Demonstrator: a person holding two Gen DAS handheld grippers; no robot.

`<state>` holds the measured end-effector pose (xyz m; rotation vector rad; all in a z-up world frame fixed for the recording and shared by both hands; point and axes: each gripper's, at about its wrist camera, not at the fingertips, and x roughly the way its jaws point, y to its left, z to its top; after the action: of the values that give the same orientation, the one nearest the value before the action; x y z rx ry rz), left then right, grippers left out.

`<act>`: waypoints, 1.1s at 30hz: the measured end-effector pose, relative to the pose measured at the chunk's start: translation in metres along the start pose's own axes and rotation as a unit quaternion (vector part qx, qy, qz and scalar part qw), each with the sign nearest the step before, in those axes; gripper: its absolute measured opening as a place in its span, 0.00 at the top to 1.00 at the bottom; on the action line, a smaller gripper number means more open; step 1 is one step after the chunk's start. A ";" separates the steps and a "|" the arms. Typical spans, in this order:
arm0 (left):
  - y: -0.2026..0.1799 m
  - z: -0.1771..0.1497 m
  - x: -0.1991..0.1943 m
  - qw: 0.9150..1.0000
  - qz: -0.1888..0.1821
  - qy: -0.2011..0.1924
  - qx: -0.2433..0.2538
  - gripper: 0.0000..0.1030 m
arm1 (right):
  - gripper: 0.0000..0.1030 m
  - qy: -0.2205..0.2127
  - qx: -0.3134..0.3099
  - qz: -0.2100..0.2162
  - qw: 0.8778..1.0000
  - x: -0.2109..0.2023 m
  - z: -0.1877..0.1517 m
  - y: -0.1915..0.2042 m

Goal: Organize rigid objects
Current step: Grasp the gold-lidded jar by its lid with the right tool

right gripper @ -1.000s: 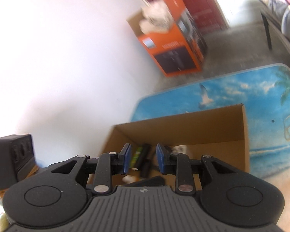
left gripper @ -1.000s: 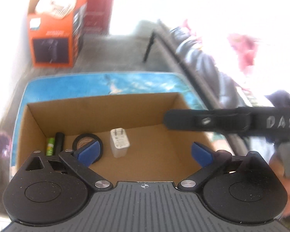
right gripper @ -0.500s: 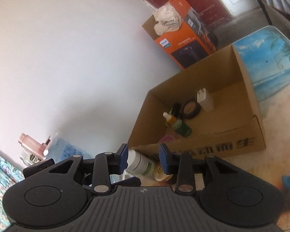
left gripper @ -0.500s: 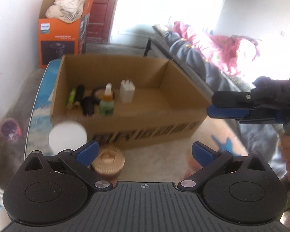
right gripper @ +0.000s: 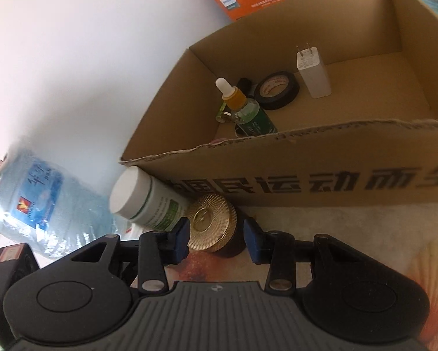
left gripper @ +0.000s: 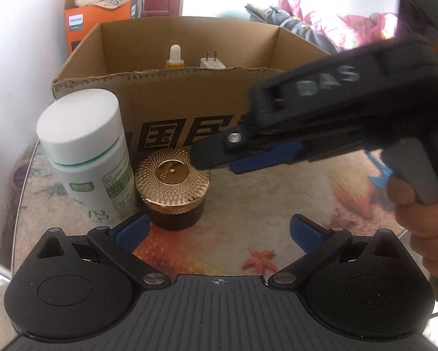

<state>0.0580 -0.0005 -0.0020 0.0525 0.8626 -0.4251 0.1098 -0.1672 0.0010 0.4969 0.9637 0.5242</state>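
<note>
Table: 1 jar (right gripper: 211,225) btwn part-open right claw (right gripper: 216,241) pads, just widened; 1 bottle (left gripper: 87,152) beside; left claw (left gripper: 219,229) open, empty; box (right gripper: 306,158) holds 1 dropper (right gripper: 242,108), 1 tape (right gripper: 277,89), 1 charger (right gripper: 312,71).

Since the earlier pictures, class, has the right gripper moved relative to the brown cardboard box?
Yes. The right gripper has dropped from above the brown cardboard box to its front, its fingers opening around the gold-lidded jar.

Dropper bottle (left gripper: 174,56) and charger (left gripper: 212,62) mostly hidden behind the box wall (left gripper: 189,99); water jug (right gripper: 37,204) blurred
</note>
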 end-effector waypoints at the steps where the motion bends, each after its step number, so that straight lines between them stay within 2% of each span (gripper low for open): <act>1: 0.000 -0.001 0.003 1.000 0.001 0.000 0.001 0.00 | 0.58 0.003 -0.001 0.003 1.000 0.004 0.002 -0.001; 7: 0.001 0.001 0.016 1.000 0.014 -0.008 0.014 0.00 | 0.57 0.031 -0.026 0.003 0.999 0.027 0.011 0.006; 15: 0.007 0.004 0.020 1.000 0.005 -0.016 0.013 0.00 | 0.57 0.042 -0.023 0.007 0.999 0.022 0.011 0.000; 23: -0.017 0.006 0.028 0.998 -0.034 -0.014 0.043 0.00 | 0.57 0.024 0.005 -0.013 1.000 -0.010 -0.003 -0.025; 33: -0.062 0.008 0.039 0.990 -0.107 -0.008 0.090 0.00 | 0.57 -0.016 0.025 -0.071 0.997 -0.062 -0.023 -0.055</act>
<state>0.0628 -0.0721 -0.0181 0.1245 0.8149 -0.7031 0.0716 -0.2440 -0.0039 0.4753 0.9750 0.3634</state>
